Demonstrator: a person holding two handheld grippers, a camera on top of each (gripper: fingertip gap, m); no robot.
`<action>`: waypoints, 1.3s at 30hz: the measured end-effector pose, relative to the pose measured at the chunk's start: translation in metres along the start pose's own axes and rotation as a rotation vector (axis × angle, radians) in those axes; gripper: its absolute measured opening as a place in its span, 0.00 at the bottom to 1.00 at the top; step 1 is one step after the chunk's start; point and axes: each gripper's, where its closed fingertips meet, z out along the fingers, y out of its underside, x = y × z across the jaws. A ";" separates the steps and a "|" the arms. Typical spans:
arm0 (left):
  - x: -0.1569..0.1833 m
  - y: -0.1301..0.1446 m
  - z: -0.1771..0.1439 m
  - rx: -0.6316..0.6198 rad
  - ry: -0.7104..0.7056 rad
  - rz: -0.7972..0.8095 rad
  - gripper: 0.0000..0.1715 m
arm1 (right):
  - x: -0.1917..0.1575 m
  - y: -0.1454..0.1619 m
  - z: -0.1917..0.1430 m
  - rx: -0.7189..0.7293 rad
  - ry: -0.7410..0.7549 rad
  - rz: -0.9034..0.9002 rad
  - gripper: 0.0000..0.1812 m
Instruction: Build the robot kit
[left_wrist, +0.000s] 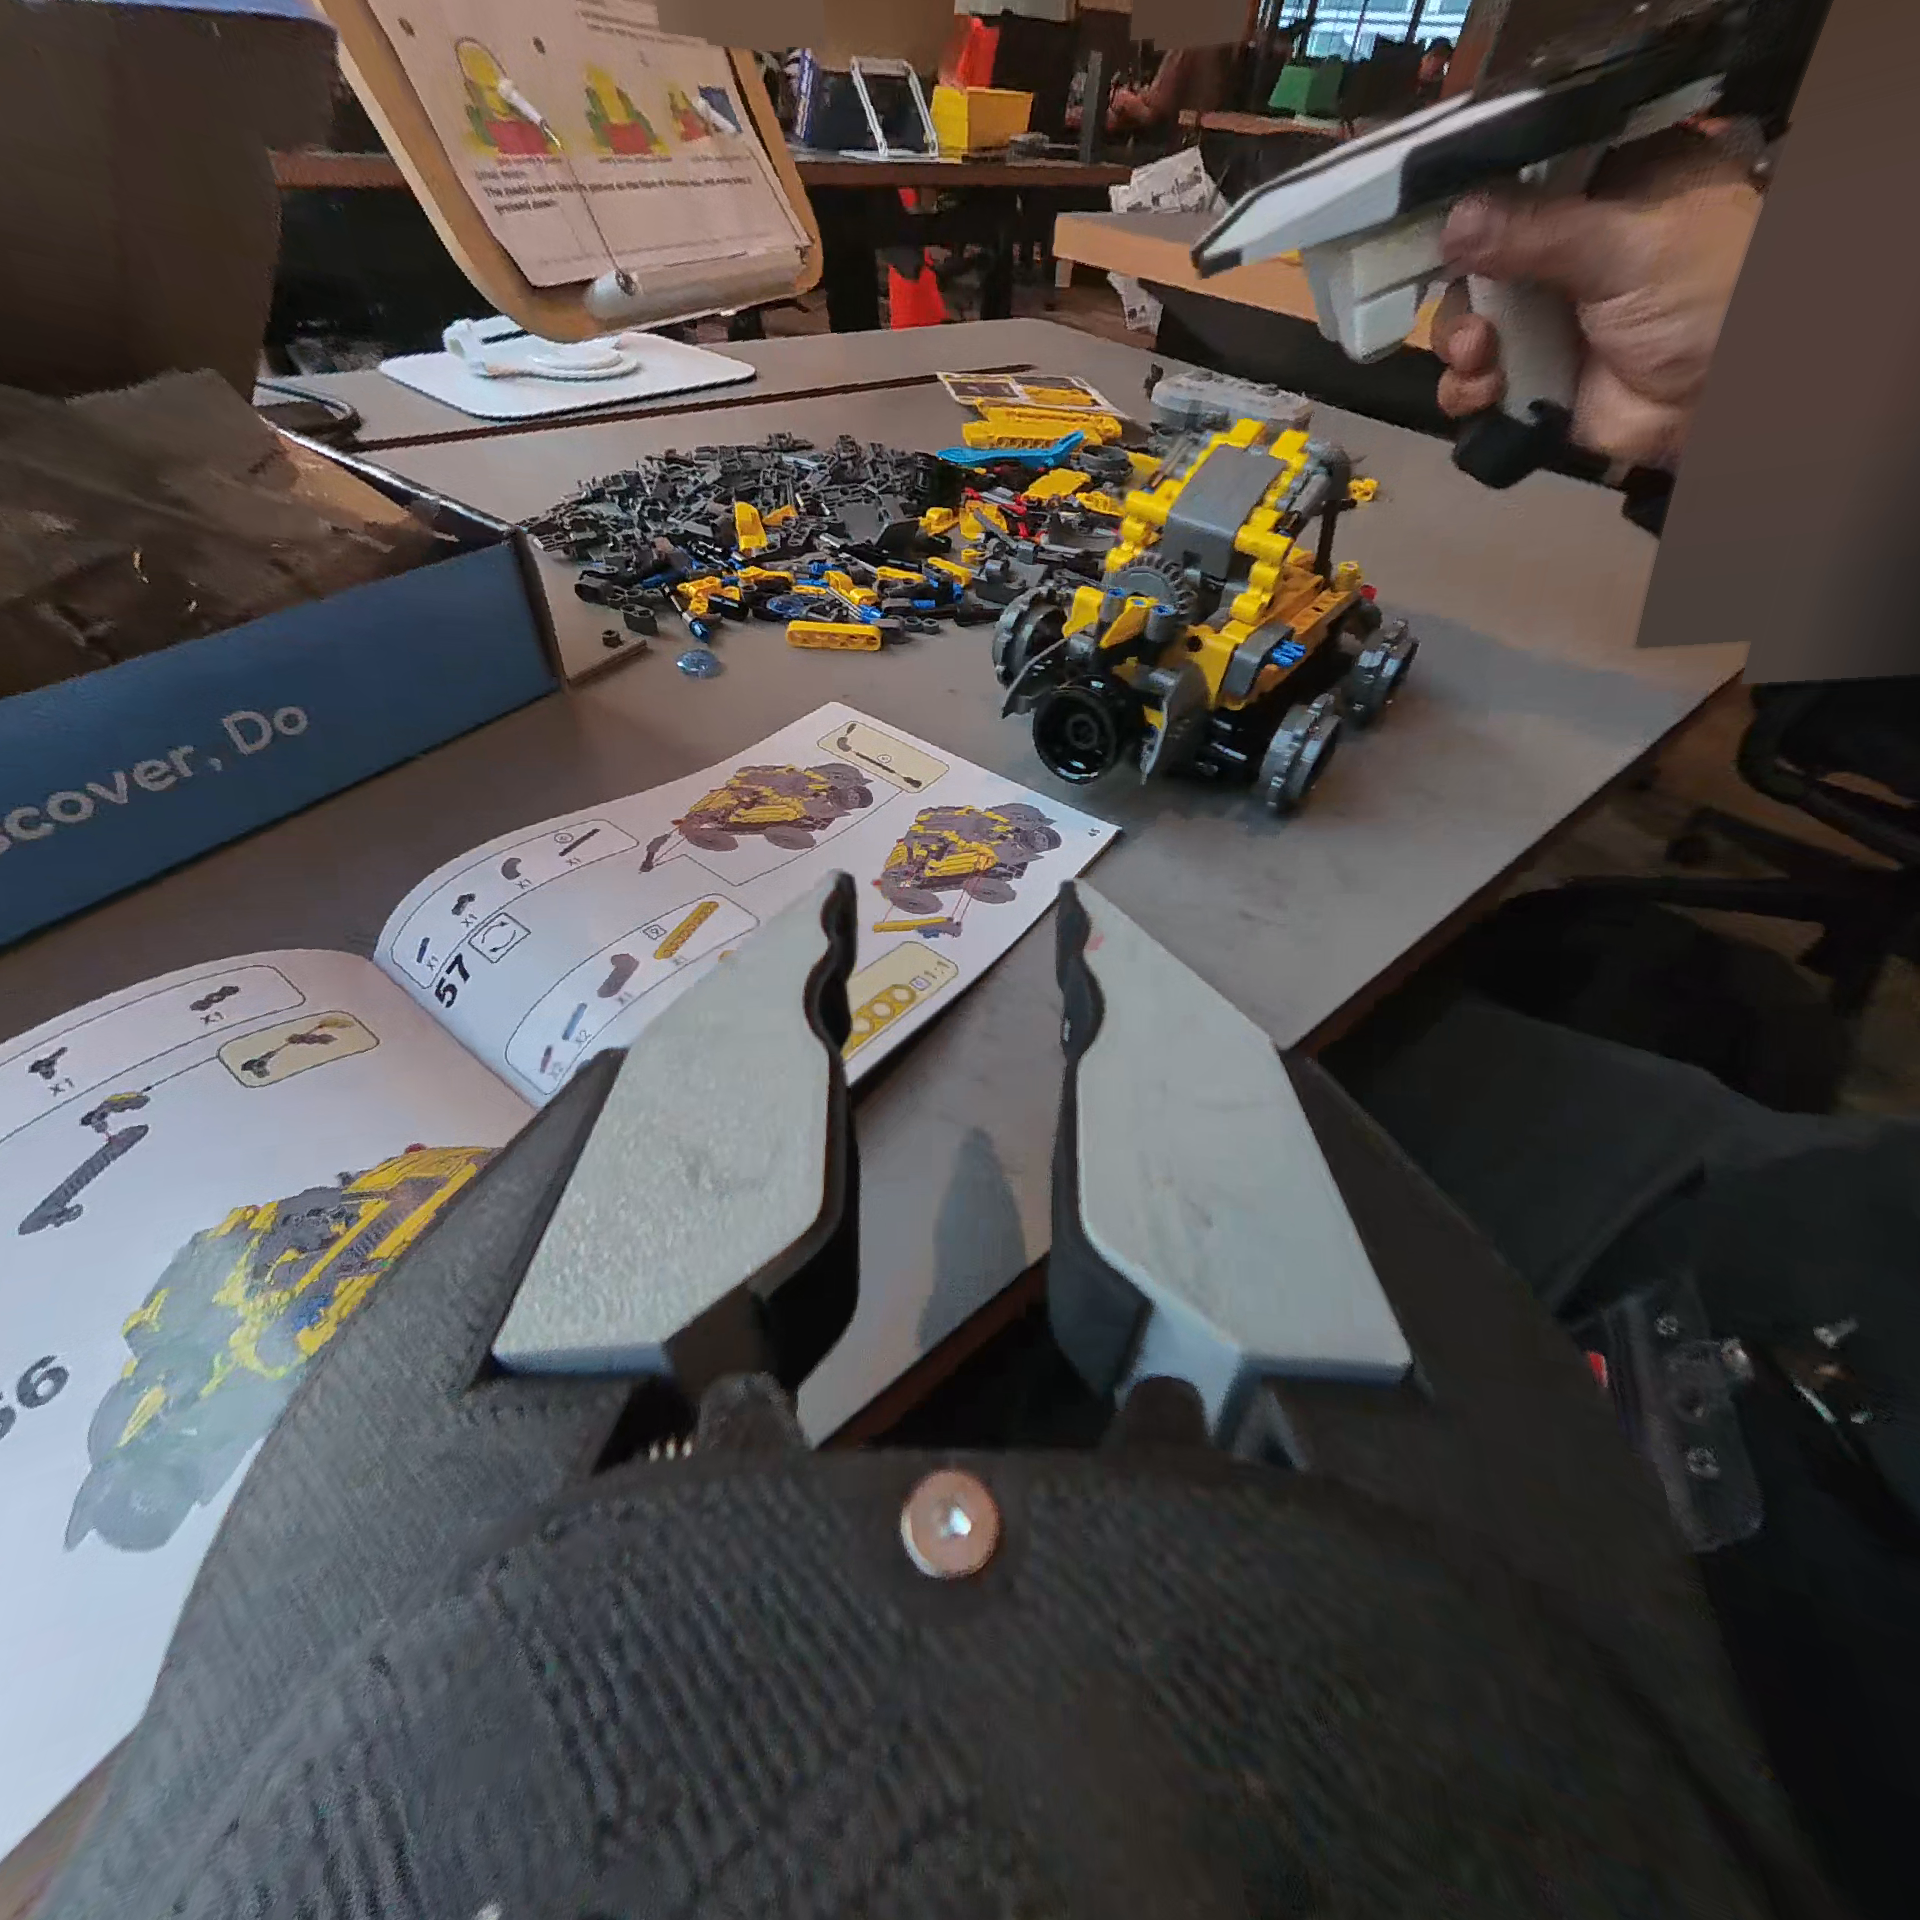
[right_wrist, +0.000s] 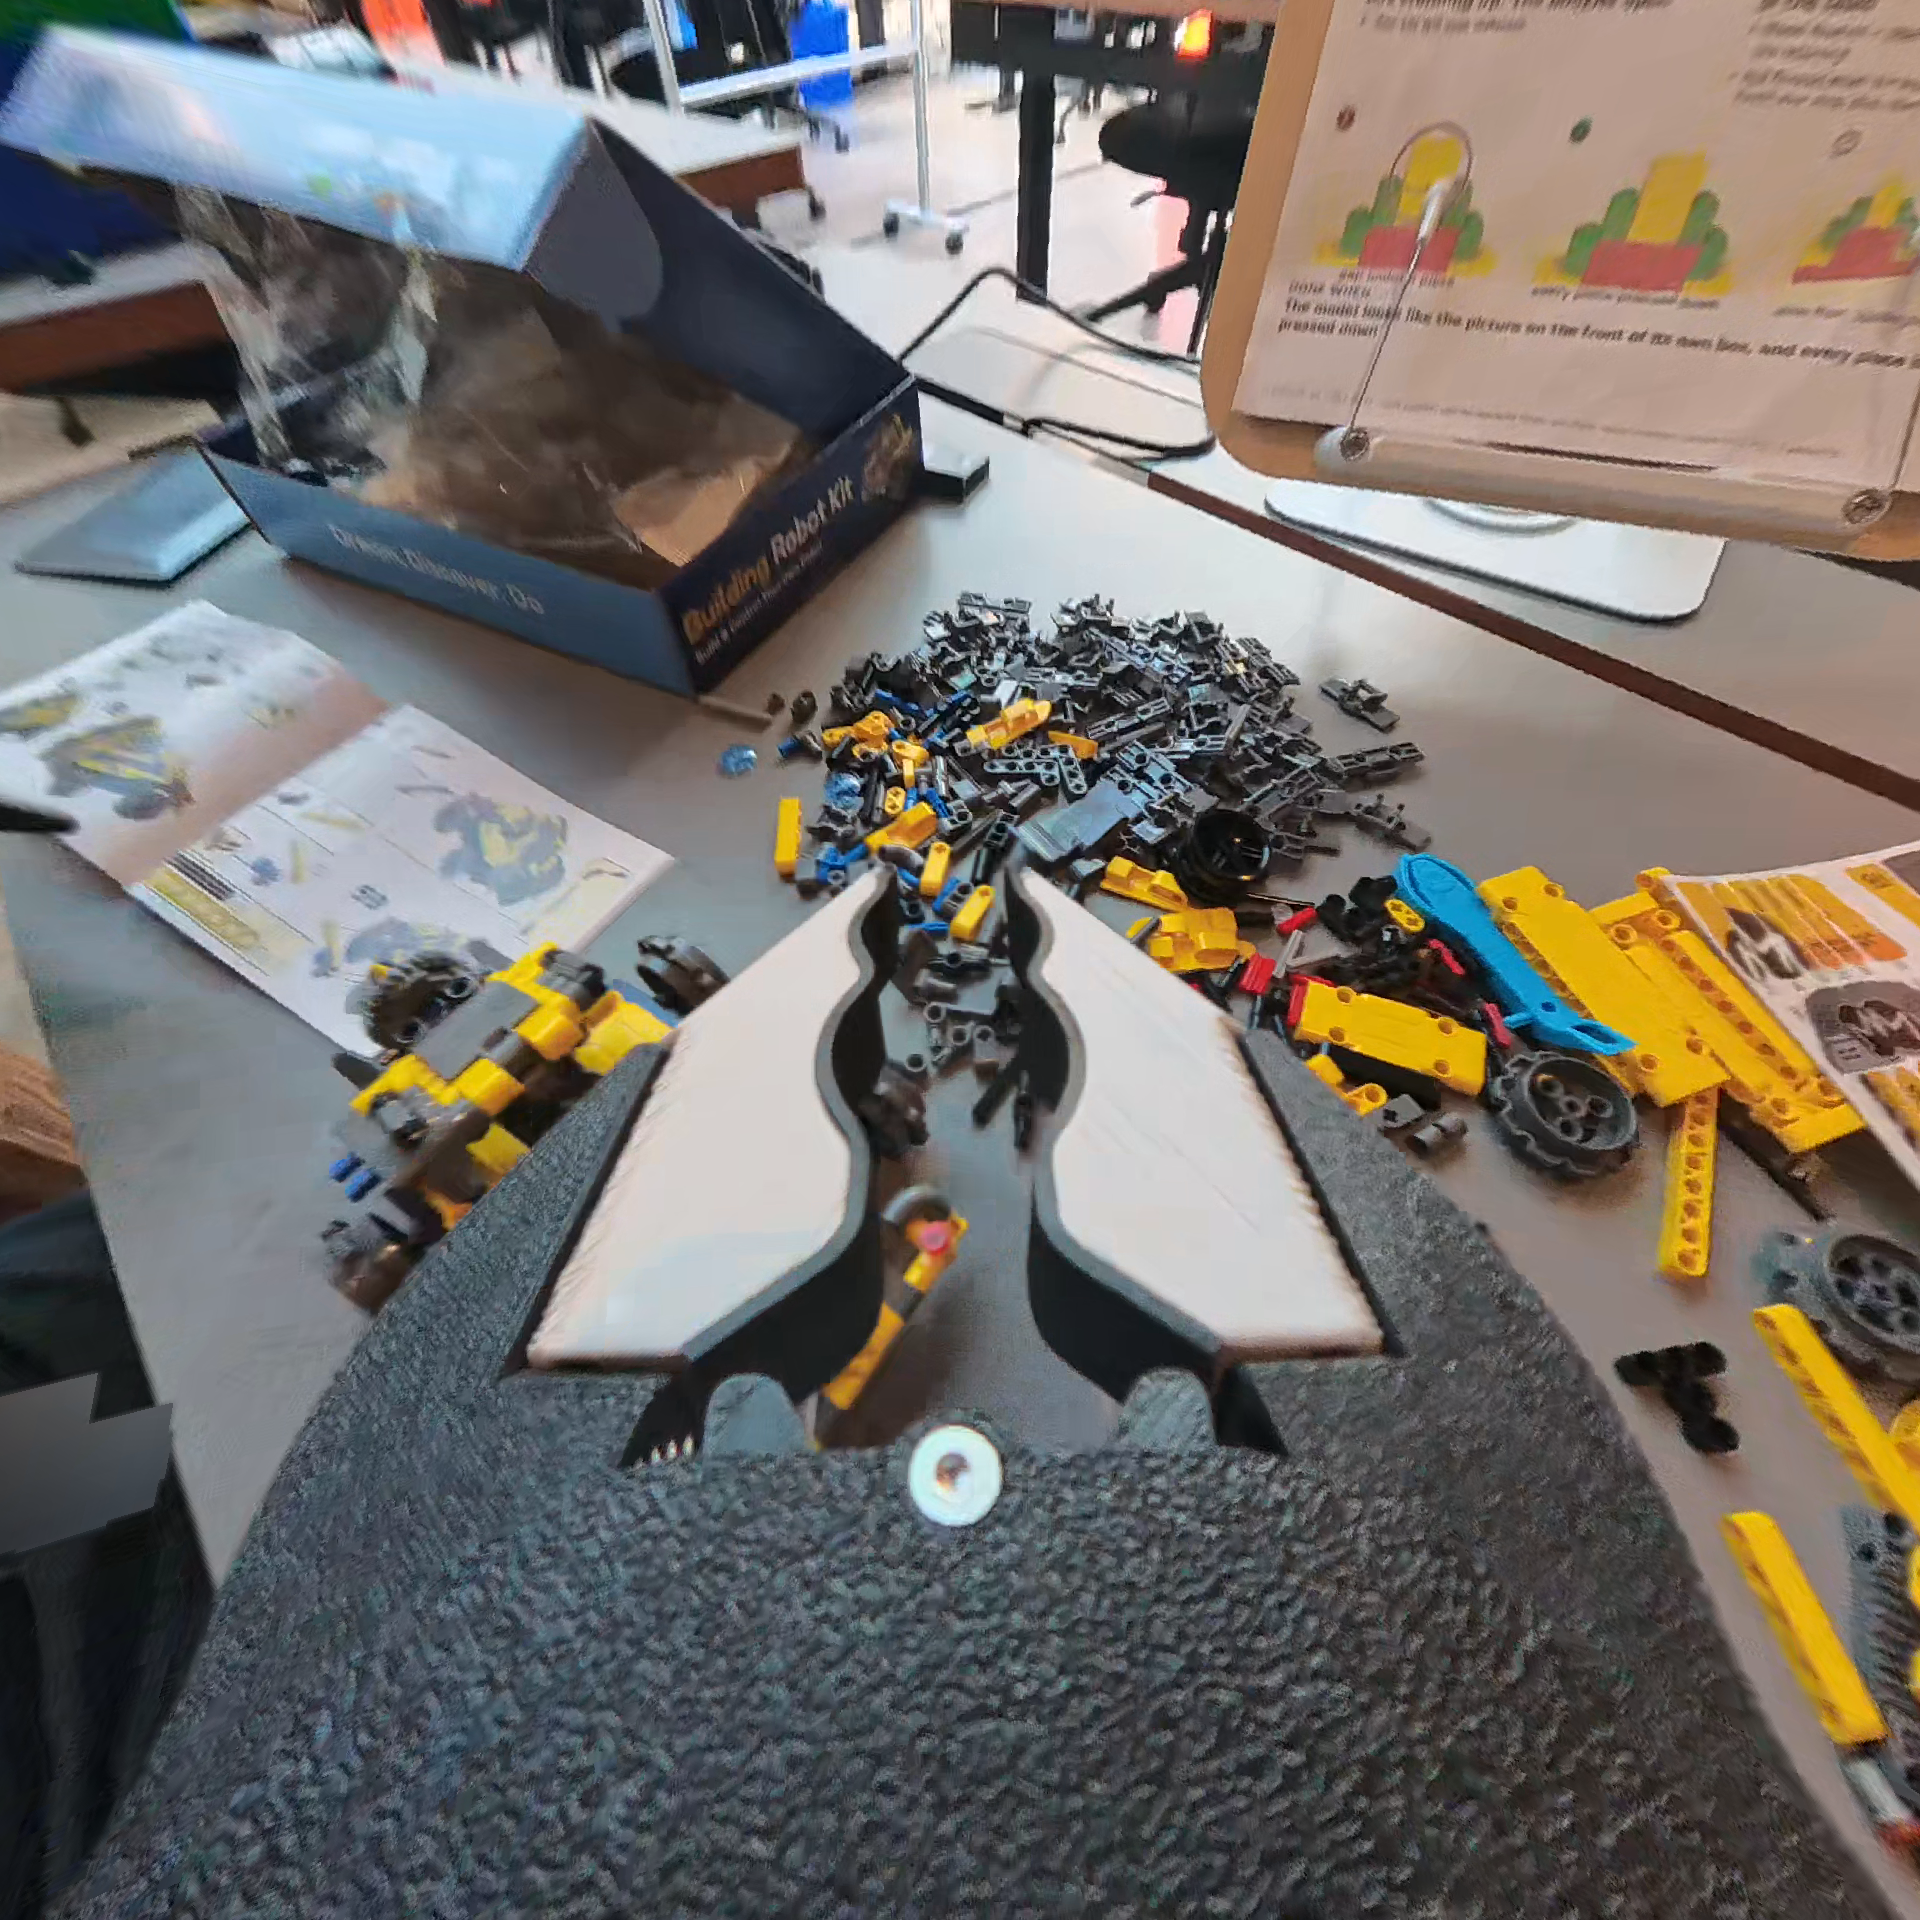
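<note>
A partly built yellow and grey wheeled model (left_wrist: 1195, 623) stands on the grey table (left_wrist: 1403, 883); it also shows in the right wrist view (right_wrist: 488, 1060). My left gripper (left_wrist: 956, 914) is open and empty, low over the open instruction booklet (left_wrist: 665, 862) near the table's front edge. My right gripper (right_wrist: 951, 894) is open a little and empty, hovering above the pile of loose black, yellow and blue pieces (right_wrist: 1091, 748), with the model below and to its left. In the left wrist view a hand holds the right gripper (left_wrist: 1205, 255) high above the model.
An open dark blue box (right_wrist: 582, 499) stands at the table's left. A document stand with a printed sheet (right_wrist: 1558, 260) rises behind the pile. Long yellow beams (right_wrist: 1621, 977), a blue tool (right_wrist: 1496, 956), a dark wheel (right_wrist: 1564, 1112) and a sticker sheet (right_wrist: 1818, 956) lie right of the pile. Across from one pair of fingers to the other is roughly 30 cm. To the dark wheel (right_wrist: 1564, 1112): right tips about 20 cm, left tips about 45 cm.
</note>
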 end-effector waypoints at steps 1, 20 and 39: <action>-0.003 0.000 0.002 0.004 0.004 -0.018 0.22 | 0.006 0.002 0.007 -0.033 0.012 -0.019 0.11; -0.030 -0.062 0.228 -0.537 0.464 0.309 0.07 | 0.081 0.018 0.024 0.131 0.162 -0.137 0.11; 0.001 -0.004 0.273 -0.840 0.516 0.520 0.06 | 0.091 0.006 0.002 0.220 0.122 0.001 0.11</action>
